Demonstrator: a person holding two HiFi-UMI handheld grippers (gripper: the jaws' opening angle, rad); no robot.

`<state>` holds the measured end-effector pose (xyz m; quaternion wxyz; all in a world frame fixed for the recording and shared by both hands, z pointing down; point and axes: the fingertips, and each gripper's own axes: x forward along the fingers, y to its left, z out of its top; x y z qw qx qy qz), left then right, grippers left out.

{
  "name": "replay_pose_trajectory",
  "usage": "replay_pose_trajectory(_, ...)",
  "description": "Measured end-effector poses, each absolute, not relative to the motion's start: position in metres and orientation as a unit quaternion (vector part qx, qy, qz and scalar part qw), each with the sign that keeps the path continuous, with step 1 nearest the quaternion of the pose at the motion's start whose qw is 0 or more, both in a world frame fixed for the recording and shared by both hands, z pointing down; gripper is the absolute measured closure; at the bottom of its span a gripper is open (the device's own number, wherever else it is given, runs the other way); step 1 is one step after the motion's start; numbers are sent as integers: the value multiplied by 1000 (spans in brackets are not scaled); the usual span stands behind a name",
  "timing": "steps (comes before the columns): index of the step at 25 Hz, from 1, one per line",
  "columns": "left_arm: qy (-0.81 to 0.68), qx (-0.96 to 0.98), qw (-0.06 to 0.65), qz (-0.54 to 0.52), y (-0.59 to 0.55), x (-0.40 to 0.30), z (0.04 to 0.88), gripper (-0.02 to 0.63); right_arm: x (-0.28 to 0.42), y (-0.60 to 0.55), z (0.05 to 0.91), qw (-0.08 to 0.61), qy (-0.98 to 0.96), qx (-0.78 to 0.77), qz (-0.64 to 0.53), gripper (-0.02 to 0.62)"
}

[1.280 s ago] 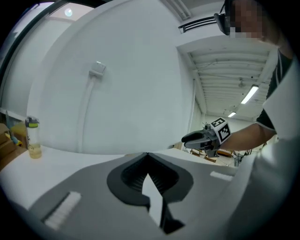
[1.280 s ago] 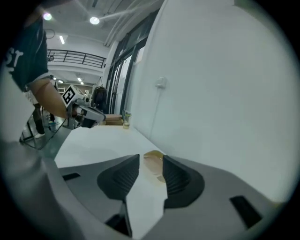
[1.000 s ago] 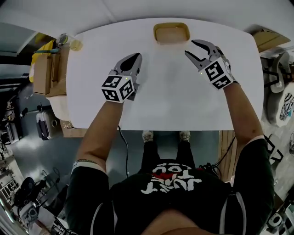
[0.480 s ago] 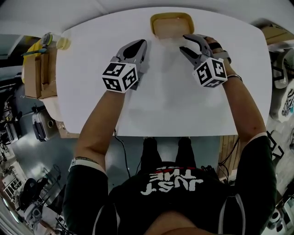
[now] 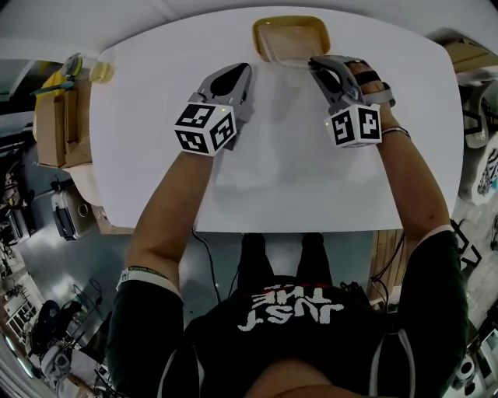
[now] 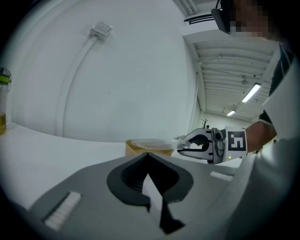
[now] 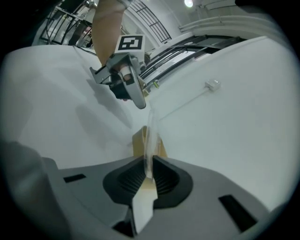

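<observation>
Spanning the head view, the white table [image 5: 272, 179] bears a yellow container [image 5: 288, 19] at its far edge, under a clear lid [image 5: 289, 45]. The right gripper [image 5: 316, 64] is clamped on the lid's rim. The left gripper [image 5: 237, 72] hovers near the container, jaws together, empty.

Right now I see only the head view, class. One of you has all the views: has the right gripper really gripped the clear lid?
Observer: Yes. In the right gripper view, the right gripper has its jaws shut on the thin edge of the clear lid.
Operator: And the left gripper?
Observer: In its own view, the left gripper has its jaws together with nothing between them.
Operator: Is the lid off?
Observer: Seen side-on from the left gripper view, it lies level over the yellow container. I cannot tell whether it has lifted clear.
</observation>
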<state>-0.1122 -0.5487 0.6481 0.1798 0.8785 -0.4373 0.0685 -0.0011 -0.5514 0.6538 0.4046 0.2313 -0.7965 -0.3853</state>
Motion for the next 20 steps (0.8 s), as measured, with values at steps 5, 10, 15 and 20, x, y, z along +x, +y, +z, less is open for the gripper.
replay_pose_trajectory(5, -442, 877, 178, 63, -548, -115, 643, 607, 1, -553, 645, 399, -793, 246, -388, 563)
replay_pose_trajectory(10, -446, 876, 173, 58, -549, -119, 634, 607, 0, -554, 631, 392, -792, 262, -388, 565)
replay_pose_trajectory(15, -450, 877, 163, 50, -548, -119, 616, 607, 2, -555, 610, 390, -784, 272, -399, 565)
replay_pose_trajectory(20, -456, 875, 159, 39, -545, -123, 591, 607, 2, -554, 576, 384, -777, 282, -411, 565)
